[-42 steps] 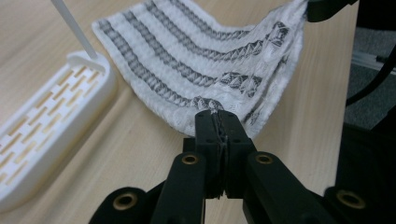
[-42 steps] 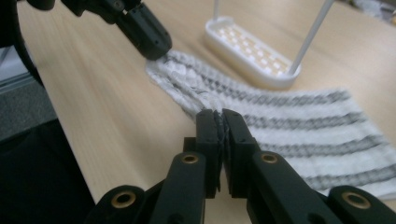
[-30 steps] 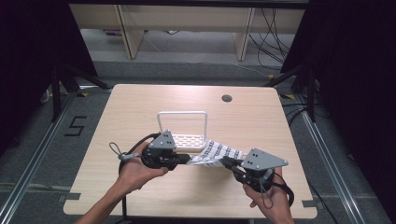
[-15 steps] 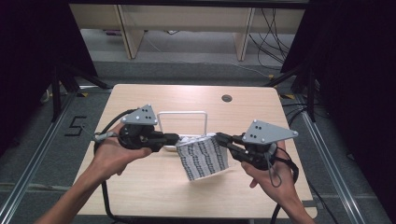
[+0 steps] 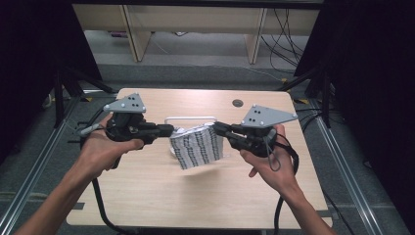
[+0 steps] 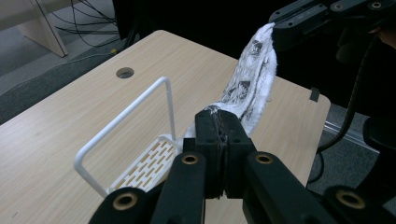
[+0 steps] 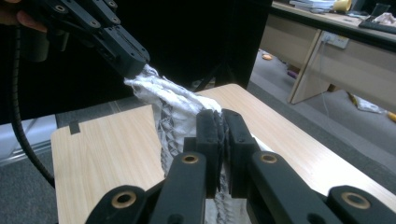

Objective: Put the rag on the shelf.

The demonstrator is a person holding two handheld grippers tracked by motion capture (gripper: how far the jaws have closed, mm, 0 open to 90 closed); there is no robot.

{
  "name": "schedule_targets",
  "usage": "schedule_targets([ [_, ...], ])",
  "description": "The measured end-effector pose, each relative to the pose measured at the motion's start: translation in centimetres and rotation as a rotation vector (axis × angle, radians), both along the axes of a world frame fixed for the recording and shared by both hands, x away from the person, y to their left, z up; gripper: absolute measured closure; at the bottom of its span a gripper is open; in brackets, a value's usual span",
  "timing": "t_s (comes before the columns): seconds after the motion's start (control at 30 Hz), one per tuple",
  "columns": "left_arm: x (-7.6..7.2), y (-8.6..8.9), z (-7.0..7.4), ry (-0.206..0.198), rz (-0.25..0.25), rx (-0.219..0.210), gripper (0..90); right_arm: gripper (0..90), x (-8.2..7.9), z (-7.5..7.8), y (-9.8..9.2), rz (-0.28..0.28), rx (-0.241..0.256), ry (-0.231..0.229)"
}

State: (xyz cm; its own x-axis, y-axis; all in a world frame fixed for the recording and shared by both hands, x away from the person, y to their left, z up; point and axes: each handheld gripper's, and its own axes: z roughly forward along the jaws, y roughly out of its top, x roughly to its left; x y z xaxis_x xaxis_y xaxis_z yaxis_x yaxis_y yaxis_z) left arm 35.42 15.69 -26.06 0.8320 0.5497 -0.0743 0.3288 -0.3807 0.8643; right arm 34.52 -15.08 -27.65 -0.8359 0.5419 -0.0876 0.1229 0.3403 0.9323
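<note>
Now both grippers, left (image 5: pixel 169 130) and right (image 5: pixel 219 128), pinch cloth (image 5: pixel 197 147) taut; hem may snag rack (image 5: pixel 191 119) at 12 o'clock.

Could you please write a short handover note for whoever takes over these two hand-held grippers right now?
Left hand-held gripper: shut on one top corner of the patterned cloth.
Right hand-held gripper: shut on the opposite top corner.
The cloth hangs in the air between them, above the table, in front of the white rack.
Done: cloth picked up and held by two corners.
Left: probably draping it over the rack's bar or laying it down; keep both grips closed until then.
</note>
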Motion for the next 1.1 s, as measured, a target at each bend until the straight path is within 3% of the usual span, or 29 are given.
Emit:
schedule_targets([
  [0.17,0.8,0.4,0.4,-0.006,0.029,0.014,87.8,87.3,1.3,-0.1,0.7,-0.006,0.021,0.035],
  [0.23,1.1,0.6,0.6,-0.002,0.041,0.017,87.7,87.2,1.9,0.0,0.9,-0.004,0.01,0.027],
  [0.4,1.9,1.0,1.2,-0.001,0.063,0.0,87.8,87.2,2.8,0.2,1.5,-0.015,0.031,0.057],
  [0.63,3.1,1.1,1.9,-0.006,0.077,-0.01,87.9,87.2,3.8,0.7,1.6,-0.024,0.038,0.034],
  [0.97,5.3,0.6,2.0,0.004,0.124,-0.023,87.9,87.2,6.1,0.9,1.7,-0.049,0.045,0.063],
  [1.03,5.9,0.6,2.1,0.008,0.133,-0.03,87.9,87.2,6.5,1.0,1.7,-0.065,0.052,0.085],
  [1.1,6.5,0.6,2.2,0.011,0.14,-0.028,87.9,87.2,7.0,1.2,1.7,-0.06,0.045,0.069],
])
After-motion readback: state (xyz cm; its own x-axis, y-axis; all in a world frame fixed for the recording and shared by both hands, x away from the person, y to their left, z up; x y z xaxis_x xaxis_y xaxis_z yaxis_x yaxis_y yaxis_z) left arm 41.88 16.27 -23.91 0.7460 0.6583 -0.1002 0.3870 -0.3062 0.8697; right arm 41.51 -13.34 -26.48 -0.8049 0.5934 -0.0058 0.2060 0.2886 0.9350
